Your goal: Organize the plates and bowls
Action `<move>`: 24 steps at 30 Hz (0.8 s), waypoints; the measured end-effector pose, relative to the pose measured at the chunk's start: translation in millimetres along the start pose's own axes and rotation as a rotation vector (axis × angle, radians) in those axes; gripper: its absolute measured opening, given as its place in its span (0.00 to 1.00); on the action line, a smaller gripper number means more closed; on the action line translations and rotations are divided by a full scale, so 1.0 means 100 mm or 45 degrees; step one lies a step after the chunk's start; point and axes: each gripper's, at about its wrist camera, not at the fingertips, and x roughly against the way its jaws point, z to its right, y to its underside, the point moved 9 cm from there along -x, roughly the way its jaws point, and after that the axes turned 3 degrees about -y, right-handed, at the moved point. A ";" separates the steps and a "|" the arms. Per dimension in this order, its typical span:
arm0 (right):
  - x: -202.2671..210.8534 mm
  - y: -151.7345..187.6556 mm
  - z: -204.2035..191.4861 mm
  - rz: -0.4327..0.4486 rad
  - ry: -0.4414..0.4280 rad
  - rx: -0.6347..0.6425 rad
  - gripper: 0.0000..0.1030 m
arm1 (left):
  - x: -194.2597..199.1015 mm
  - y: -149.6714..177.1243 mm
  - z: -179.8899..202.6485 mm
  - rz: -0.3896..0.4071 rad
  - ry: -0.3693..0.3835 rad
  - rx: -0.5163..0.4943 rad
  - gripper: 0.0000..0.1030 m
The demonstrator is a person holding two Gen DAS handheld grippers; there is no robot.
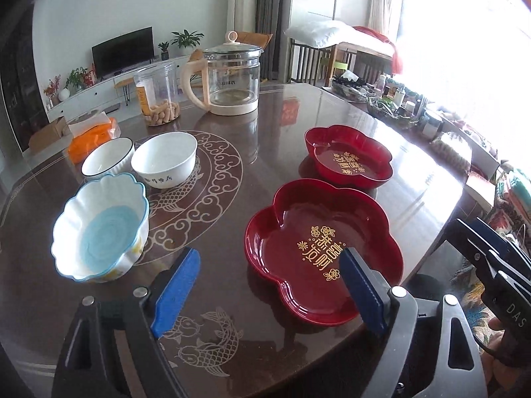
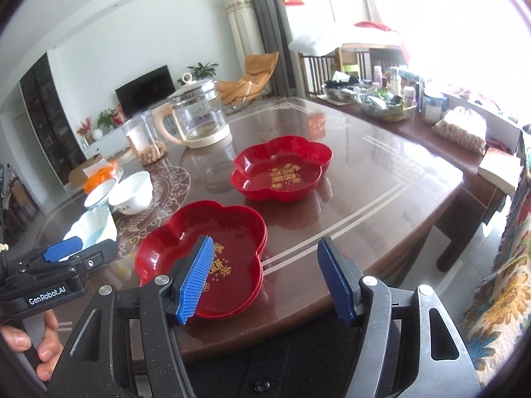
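Observation:
Two red flower-shaped plates with gold lettering lie on the dark table: a near plate [image 1: 318, 248] [image 2: 202, 258] and a far plate [image 1: 348, 157] [image 2: 282, 169]. At the left stand a scalloped blue-and-white bowl [image 1: 99, 229] [image 2: 93, 229], a plain white bowl [image 1: 164, 159] [image 2: 131, 192] and a dark-rimmed white bowl [image 1: 108, 159] [image 2: 98, 192]. My left gripper [image 1: 270, 285] [image 2: 63, 252] is open and empty, low over the table's near edge between the scalloped bowl and the near plate. My right gripper [image 2: 265, 278] [image 1: 491, 252] is open and empty over the near plate's right side.
A glass kettle [image 1: 232, 79] and a clear jar of snacks [image 1: 159, 96] stand at the table's far side. An orange tissue pack [image 1: 93, 136] lies far left. A cluttered side table [image 2: 398, 102] stands at the far right. The table's near edge [image 2: 298, 315] lies just below the grippers.

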 end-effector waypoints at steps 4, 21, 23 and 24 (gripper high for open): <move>0.12 -0.05 -0.14 0.082 -0.002 0.068 0.69 | 0.08 -0.02 0.03 0.033 -0.019 -0.020 0.83; 0.12 0.05 -0.23 0.060 -0.032 0.097 0.70 | 0.04 0.06 -0.08 -0.013 -0.008 0.073 0.83; 0.10 0.06 -0.22 0.054 -0.032 0.099 0.70 | 0.03 0.07 -0.08 -0.019 -0.009 0.073 0.83; 0.10 0.06 -0.22 0.050 -0.034 0.097 0.70 | 0.03 0.08 -0.07 -0.020 -0.010 0.072 0.83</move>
